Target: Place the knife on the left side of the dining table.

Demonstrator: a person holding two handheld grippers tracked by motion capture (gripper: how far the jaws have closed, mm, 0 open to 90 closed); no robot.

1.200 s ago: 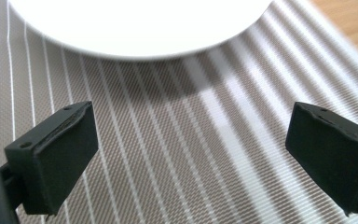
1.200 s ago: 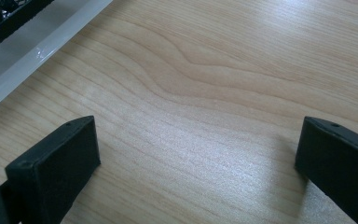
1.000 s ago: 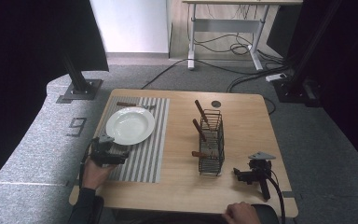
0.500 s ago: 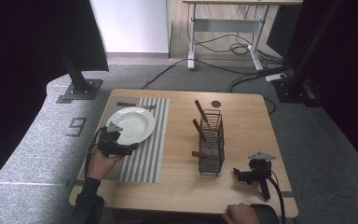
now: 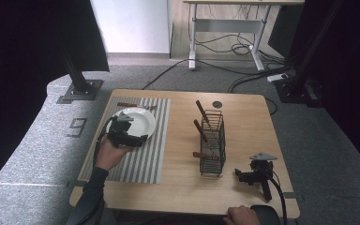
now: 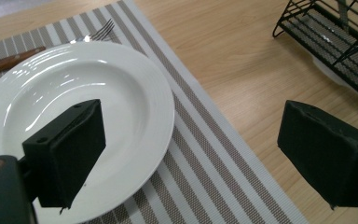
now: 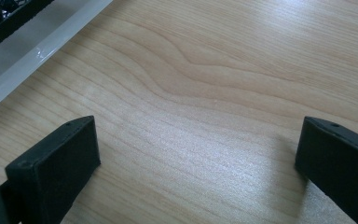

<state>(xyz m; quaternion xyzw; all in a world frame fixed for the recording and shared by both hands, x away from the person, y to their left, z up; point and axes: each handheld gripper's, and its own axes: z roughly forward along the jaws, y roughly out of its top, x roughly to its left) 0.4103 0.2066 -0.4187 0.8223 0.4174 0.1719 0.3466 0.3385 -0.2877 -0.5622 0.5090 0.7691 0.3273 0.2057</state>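
A white plate point(image 5: 140, 119) point(image 6: 84, 93) lies on a striped placemat point(image 5: 145, 154) point(image 6: 205, 158) at the table's left. My left gripper point(image 5: 133, 134) point(image 6: 191, 158) hangs above the plate's near edge, held in a hand. It is open with nothing between the jaws, which have just been closing slightly. A wood-handled fork point(image 5: 132, 105) point(image 6: 91, 33) lies beyond the plate. My right gripper point(image 5: 247, 176) point(image 7: 196, 158) rests low on the bare table, right of a black wire rack point(image 5: 213, 143). It is open and empty.
The rack point(image 6: 335, 42) holds several wood-handled utensils point(image 5: 200, 110) and stands on a pale tray point(image 7: 42, 46). A small dark disc point(image 5: 217, 104) sits near the table's far edge. The person's right hand point(image 5: 240, 216) rests at the near edge. Bare wood lies between mat and rack.
The left hand has lifted and carried its gripper from the mat's near left edge up and over the plate's near rim. The right gripper has not moved.
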